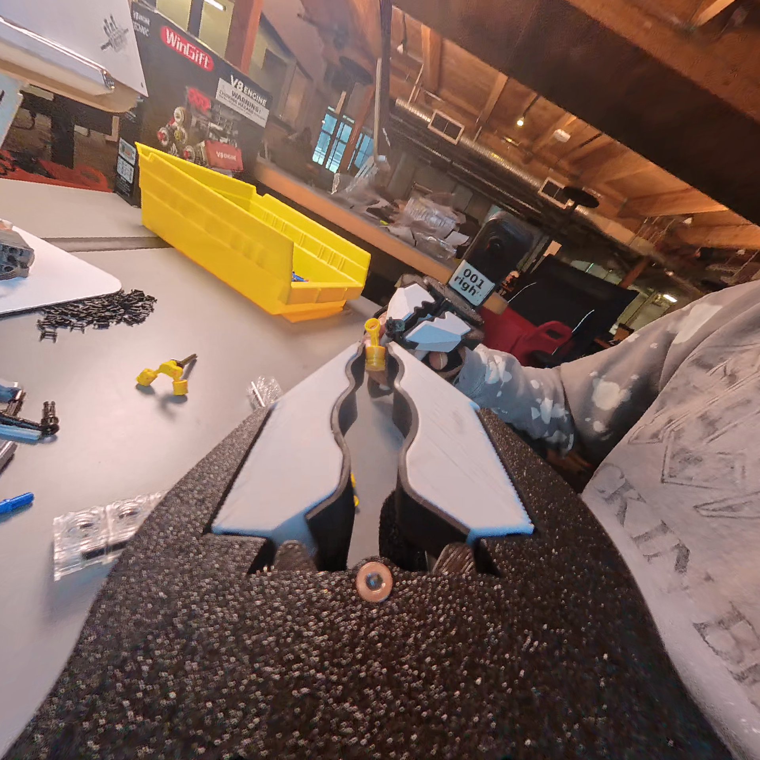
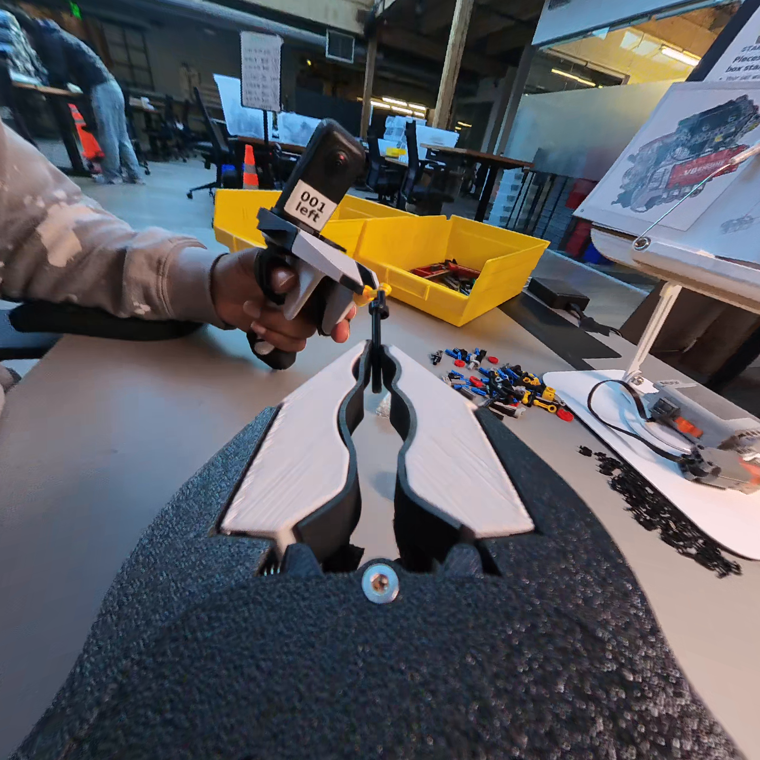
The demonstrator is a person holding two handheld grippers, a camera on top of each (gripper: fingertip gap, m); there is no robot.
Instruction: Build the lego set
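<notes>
- Two handheld grippers meet above a grey table (image 1: pixel 123 432), each gripped by one hand of a person in a pale, paint-spattered sleeve (image 1: pixel 534 395).
- The left gripper (image 1: pixel 375 355) has its two fingers clenched on one small yellow connector (image 1: pixel 375 357), pinched right at the fingertips, with a slim yellow stem rising from its top.
- The right gripper (image 2: pixel 376 362) has its two fingers clenched on one thin black axle (image 2: pixel 376 349), which stands upright out of the tips.
- In the right wrist view, the top of the axle touches the yellow connector at the left gripper's tips, above the table.
- One yellow bin (image 2: pixel 506 251) sits beyond the grippers, holding mixed small parts.
- One loose yellow assembly (image 1: pixel 164 372) lies on the table left of the left gripper, well apart from it.
- One scatter of blue, black, red and yellow pieces (image 2: pixel 497 382) lies to the right of the right gripper.
- One heap of tiny black links (image 1: pixel 98 308) borders a white board (image 1: pixel 61 279).
- One grey motor block (image 2: pixel 699 419) with a black cable rests on that board.
</notes>
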